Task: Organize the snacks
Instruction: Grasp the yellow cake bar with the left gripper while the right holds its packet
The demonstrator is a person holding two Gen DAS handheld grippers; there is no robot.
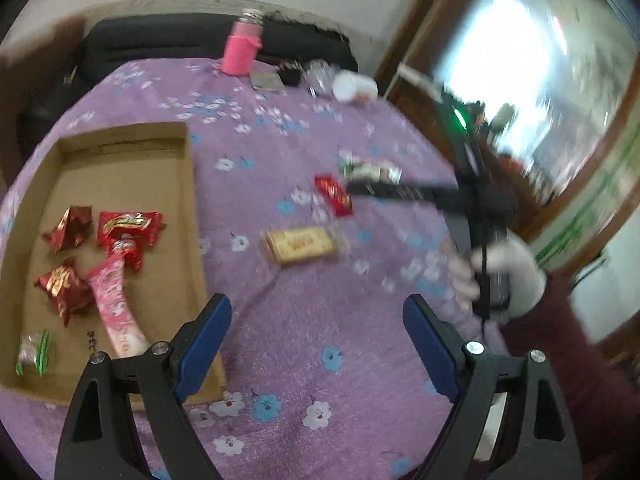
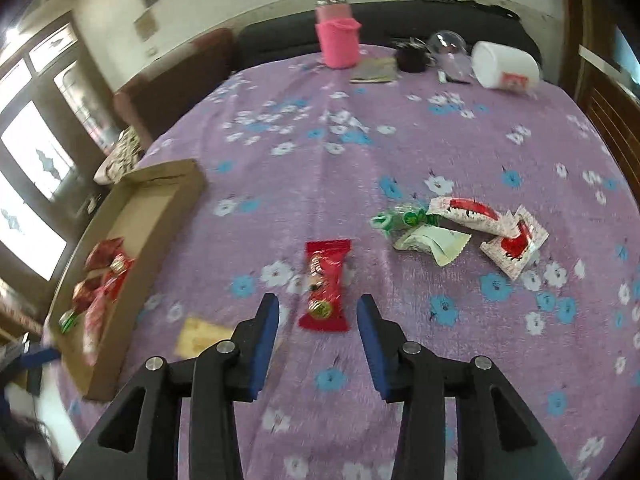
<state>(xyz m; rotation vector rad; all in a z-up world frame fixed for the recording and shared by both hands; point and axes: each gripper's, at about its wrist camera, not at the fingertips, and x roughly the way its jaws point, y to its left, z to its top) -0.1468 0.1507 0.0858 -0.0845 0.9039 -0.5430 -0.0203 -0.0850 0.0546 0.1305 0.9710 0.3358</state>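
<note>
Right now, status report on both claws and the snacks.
Both claws open, empty. Right claw lined up on red snack bar. Left claw beside cardboard tray. Nothing blocking.

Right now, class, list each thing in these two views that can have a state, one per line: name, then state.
left gripper: fingers open, empty
right gripper: fingers open, straddling the red snack bar
red snack bar: flat on the cloth, outside the box
cardboard box: open-topped, holding several snacks
biscuit pack: on the cloth
white jar: tipped on its side
pink bottle: upright
</note>
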